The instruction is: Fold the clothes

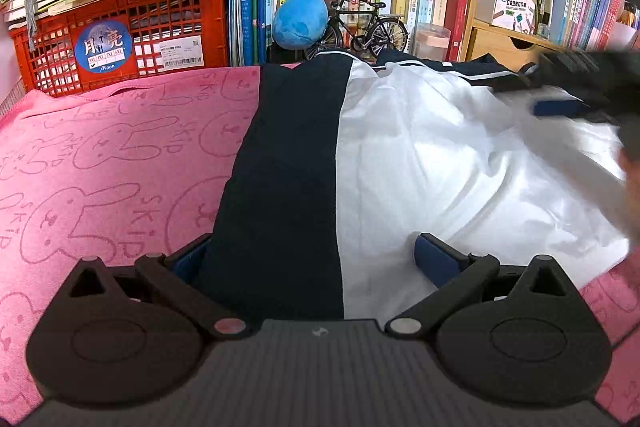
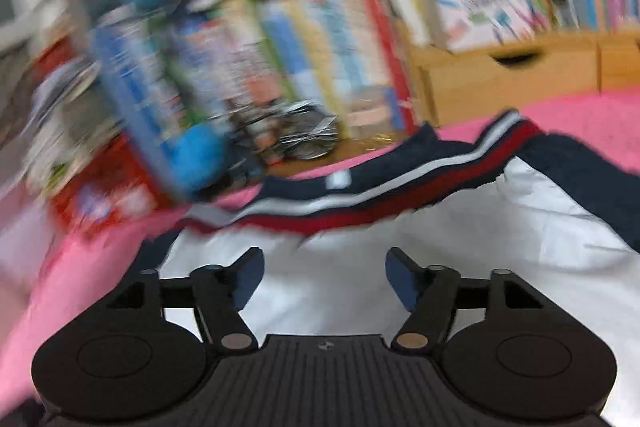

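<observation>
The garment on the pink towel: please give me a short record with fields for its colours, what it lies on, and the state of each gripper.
garment: shirt, white with a navy panel, collar striped white and red
surface: pink towel
left gripper: open, fingers either side of the hem
right gripper: open, above white fabric, holding nothing
right view: blurred

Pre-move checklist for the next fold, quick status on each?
1. Left gripper open, straddling the garment edge: ok.
2. Right gripper open, nothing held: ok.
3. Right gripper over white fabric, below the striped collar: ok.
4. Right wrist view sharp: not ok, heavy blur.
5. Garment flat on the pink towel: not ok, wrinkled.
6. Fabric actually between left fingers: cannot tell.
</observation>
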The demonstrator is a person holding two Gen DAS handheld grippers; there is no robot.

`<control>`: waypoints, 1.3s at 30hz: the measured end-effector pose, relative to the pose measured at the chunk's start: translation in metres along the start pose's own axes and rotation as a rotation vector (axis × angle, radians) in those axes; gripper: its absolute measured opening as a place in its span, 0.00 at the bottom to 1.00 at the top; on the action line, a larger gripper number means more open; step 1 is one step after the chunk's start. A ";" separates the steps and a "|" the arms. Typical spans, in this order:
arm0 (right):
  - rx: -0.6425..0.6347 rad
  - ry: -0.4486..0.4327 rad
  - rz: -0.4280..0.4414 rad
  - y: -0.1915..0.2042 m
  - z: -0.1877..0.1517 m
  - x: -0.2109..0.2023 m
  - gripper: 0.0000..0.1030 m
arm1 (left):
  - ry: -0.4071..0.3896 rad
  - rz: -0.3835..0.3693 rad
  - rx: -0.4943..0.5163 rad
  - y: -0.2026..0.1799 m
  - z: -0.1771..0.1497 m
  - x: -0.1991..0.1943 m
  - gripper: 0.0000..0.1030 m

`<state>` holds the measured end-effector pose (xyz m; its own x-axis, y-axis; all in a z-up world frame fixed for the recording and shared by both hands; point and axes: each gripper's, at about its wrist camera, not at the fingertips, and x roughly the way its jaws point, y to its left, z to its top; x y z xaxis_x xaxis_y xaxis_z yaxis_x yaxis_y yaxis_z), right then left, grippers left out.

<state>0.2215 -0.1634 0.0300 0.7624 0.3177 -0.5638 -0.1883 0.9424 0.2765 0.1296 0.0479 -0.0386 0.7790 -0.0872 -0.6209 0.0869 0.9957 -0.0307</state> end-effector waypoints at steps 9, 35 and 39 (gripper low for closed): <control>0.109 -0.017 -0.320 -0.098 -0.060 -0.102 0.54 | 0.003 -0.003 -0.002 0.000 0.001 0.000 1.00; 0.454 -0.228 -0.069 -0.180 -0.114 -0.192 0.83 | -0.099 0.076 0.343 -0.172 0.011 -0.010 1.00; 0.463 -0.221 -0.017 -0.178 -0.118 -0.194 0.83 | -0.071 0.048 0.310 -0.170 0.008 -0.001 1.00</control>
<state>0.0344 -0.3810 -0.0015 0.8851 0.2260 -0.4069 0.0811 0.7860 0.6129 0.1193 -0.1218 -0.0262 0.8273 -0.0531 -0.5592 0.2258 0.9430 0.2445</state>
